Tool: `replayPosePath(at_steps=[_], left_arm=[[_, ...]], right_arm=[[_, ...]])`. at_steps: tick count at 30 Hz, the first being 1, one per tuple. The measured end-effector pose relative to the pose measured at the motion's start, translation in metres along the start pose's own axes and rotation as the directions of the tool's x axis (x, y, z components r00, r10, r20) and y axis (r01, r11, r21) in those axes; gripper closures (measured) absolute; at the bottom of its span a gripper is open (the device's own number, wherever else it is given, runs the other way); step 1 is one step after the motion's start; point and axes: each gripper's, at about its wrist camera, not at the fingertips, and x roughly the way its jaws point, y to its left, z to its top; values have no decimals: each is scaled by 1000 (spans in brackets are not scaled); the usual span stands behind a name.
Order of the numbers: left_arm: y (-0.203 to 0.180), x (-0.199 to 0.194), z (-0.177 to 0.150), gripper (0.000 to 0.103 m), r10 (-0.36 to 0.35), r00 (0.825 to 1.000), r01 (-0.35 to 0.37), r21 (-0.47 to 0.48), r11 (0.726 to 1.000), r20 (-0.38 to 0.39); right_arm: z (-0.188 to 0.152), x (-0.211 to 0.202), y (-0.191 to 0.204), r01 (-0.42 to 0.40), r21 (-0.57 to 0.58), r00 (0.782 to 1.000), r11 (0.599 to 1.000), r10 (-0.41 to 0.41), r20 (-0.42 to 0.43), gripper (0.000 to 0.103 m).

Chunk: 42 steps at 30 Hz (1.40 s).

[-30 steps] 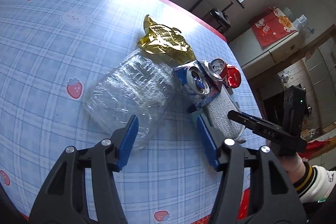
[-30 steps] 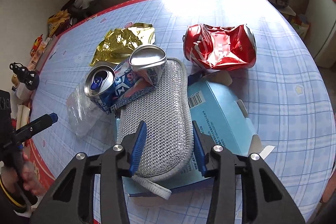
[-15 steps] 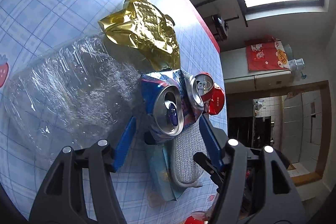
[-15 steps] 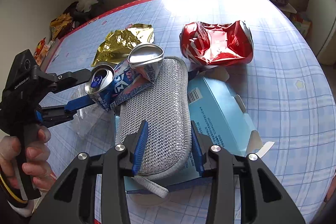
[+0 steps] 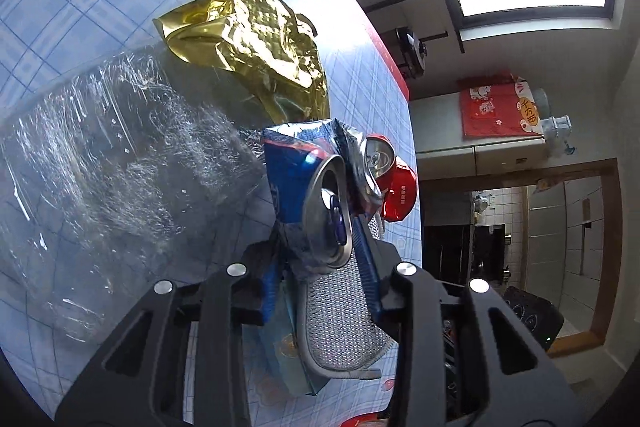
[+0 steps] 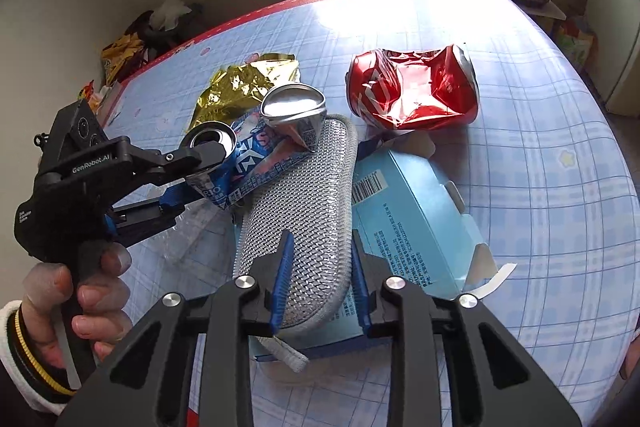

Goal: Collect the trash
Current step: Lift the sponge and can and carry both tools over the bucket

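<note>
Hovering a second ago over the clear plastic wrap [image 5: 100, 155] with the left gripper [image 5: 320, 227] spread wide; now swings across and narrows onto the crushed blue can [image 5: 296, 167]. Appears to pinch that can at its open end, one finger laid over the silver rim and the other pressed in from below, plainest from the right wrist view. Sits right between the left fingers, then, with its far end propped on the grey mesh pad [image 6: 304, 187] and its near end just past the plastic wrap. Means, as a judgement, the first piece of trash secured and ready for lifting, though not yet clear of the pad. Shows almost no change on the right gripper [image 6: 320, 239]: fingers part-spread and astride the near end of the mesh pad, as in the earlier views. Cannot tell whether squeezing the pad or merely poised over it, with the left-hand finger overlapping the mesh. Below the pad and off to the right of those fingers, a flattened light blue box [image 6: 412, 211]. Well beyond the right fingertips on the desk [image 6: 520, 67], a crushed red can [image 6: 412, 91]; beyond the left fingertips, a crumpled gold wrapper [image 5: 248, 39]. Leaves the red can, the wrapper, the plastic wrap and the box to gather after this can. Risks dragging the pad along if lifted carelessly.
</note>
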Motion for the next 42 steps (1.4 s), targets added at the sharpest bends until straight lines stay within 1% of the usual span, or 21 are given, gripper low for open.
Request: replayPosePath(at_steps=[3, 4, 7, 10, 13, 15, 20, 22, 25, 27, 29, 32, 36, 39, 42], left_arm=[[-10, -13, -6, 69, 11, 999, -13, 54, 998, 33], [-15, -18, -8, 75, 10, 999, -13, 74, 997, 45], [-28, -36, -17, 75, 29, 996, -41, 137, 990, 87], [-39, -53, -28, 75, 55, 990, -79, 189, 979, 132], [-51, -74, -41, 75, 85, 978, -130, 243, 961, 190], [-62, -88, -49, 75, 98, 967, -161, 272, 949, 233], [-82, -127, -67, 75, 125, 932, -240, 318, 917, 341], [-91, -140, -73, 75, 134, 916, -265, 320, 909, 377], [-111, -152, -81, 75, 143, 895, -303, 341, 890, 422], [-124, -155, -87, 75, 134, 890, -310, 361, 880, 436], [-139, -153, -92, 75, 123, 891, -306, 377, 874, 438], [-159, -142, -103, 75, 109, 896, -298, 402, 866, 431], [-191, -120, -122, 75, 88, 909, -282, 445, 850, 408], [-211, -104, -138, 75, 75, 915, -274, 473, 837, 396], [-230, -88, -150, 75, 65, 921, -264, 495, 828, 383]], right_arm=[[-2, -11, 3, -20, -6, 1000, 1000, 20, 12, 85], [-3, -16, 4, -27, -6, 999, 1000, 27, 18, 85], [-6, -30, 6, -54, -14, 997, 998, 55, 45, 86], [-10, -45, 9, -61, -36, 996, 998, 63, 69, 87], [-13, -63, 14, -45, -67, 993, 997, 52, 108, 87], [-14, -78, 17, -27, -93, 989, 995, 40, 145, 87], [-18, -120, 11, 24, -126, 969, 992, 7, 246, 87], [-19, -139, 1, 33, -110, 956, 993, 1, 294, 87], [-19, -174, -25, 51, -65, 927, 997, -23, 375, 87], [-22, -197, -44, 70, -32, 905, 997, -50, 422, 87], [-26, -221, -64, 104, -5, 882, 995, -90, 462, 87], [-35, -253, -98, 188, 38, 844, 982, -181, 505, 87], [-53, -292, -151, 257, 130, 799, 958, -287, 529, 87], [-68, -317, -192, 295, 199, 773, 934, -357, 525, 87], [-79, -333, -229, 331, 251, 752, 910, -415, 512, 87]])
